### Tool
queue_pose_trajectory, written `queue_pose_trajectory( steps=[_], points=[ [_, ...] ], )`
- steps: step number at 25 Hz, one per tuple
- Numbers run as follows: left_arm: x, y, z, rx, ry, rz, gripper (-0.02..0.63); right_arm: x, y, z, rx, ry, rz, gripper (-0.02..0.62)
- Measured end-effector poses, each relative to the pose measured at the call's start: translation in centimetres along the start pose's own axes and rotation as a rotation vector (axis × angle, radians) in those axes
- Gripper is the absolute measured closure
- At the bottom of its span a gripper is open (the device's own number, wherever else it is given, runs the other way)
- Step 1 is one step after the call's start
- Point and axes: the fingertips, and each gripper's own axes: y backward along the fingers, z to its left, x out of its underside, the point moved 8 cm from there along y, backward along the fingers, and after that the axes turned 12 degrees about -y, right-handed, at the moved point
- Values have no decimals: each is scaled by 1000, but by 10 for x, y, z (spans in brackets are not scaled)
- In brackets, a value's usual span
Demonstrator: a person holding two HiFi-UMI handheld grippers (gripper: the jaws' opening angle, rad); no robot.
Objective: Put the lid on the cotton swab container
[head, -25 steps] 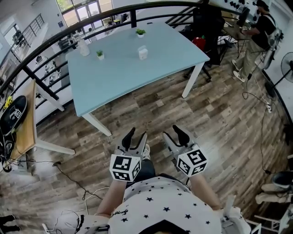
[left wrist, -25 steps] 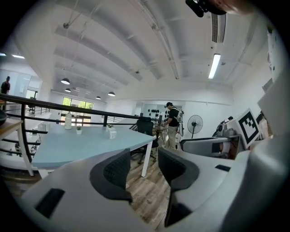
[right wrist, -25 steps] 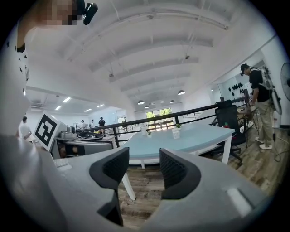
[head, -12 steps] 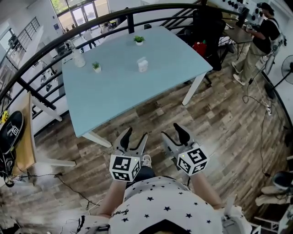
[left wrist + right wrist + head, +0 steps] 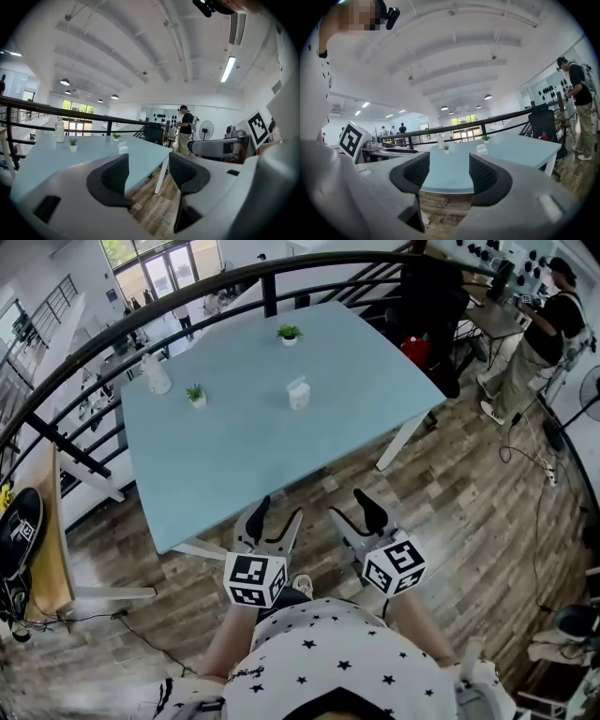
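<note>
**Approach stage: both grippers empty, container at 12 o'clock**

Grippers and target before any contact. We see the left gripper (image 5: 278,512) and the right gripper (image 5: 352,512) held side by side, close to the body. They are over the wooden floor (image 5: 450,484), at the near edge of the pale blue table (image 5: 244,446). Each gripper's own view shows its two dark pads spread wide with only table and floor between them. Both pairs of jaws have just been opening, and neither grasps anything.

The cotton swab container (image 5: 299,396), a small white box, stands near the middle of the tabletop, well apart from both tools. A second white piece sits at its top or just behind it. We take this for the lid (image 5: 481,146), but at this range we cannot tell whether it rests on the container or beside it.

In the head view the container lies at about 12 o'clock from the left gripper and about 11 o'clock from the right one. Both must therefore travel forward across the table's near half. We judge the left gripper marginally the nearer, though the difference is slight. The container's long axis cannot be made out from here.

A potted plant (image 5: 195,395) and a bottle (image 5: 155,374) stand at about 9 o'clock of the container, and another plant (image 5: 289,333) at 12 o'clock, all clear of the direct path. We judge the task not yet begun: reaching comes first, then sorting lid from body.
</note>
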Motion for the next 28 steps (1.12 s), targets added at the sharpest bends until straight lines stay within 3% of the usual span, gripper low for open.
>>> queue_pose_trajectory(
  steps=[14,28],
  points=[
    [3,-53,53,-1,7,26,357,-18,-73,-31,-26,-23,-1,350],
    [6,-98,71,-12,19,53,357,-31,-109,-68,-37,-44,5,350]
  ],
)
